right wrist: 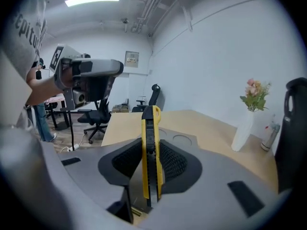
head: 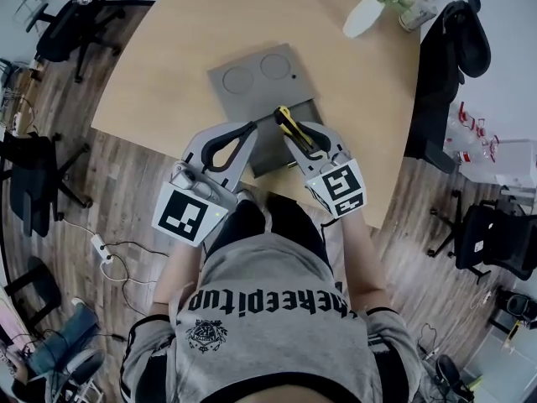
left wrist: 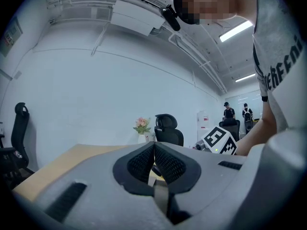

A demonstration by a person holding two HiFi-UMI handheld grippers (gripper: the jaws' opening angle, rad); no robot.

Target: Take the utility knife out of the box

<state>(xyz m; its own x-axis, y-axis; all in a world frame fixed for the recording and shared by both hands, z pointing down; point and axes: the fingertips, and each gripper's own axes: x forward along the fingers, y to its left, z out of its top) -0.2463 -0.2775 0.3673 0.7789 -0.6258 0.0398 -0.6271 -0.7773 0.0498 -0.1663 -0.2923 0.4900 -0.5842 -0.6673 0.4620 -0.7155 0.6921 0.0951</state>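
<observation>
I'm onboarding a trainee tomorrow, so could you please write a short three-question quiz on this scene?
1. What is clamped in the right gripper? A) a pen B) a yellow utility knife C) nothing
2. True or false: the jaws of the left gripper stand wide apart.
3. Fill in: the grey box lies on the wooden ____.

Key: 1 B; 2 false, they are together with nothing between them; 3 table.

Light wooden table (head: 168, 57) bearing grey box (head: 252, 78) and white flower vase (head: 363, 15)
</observation>
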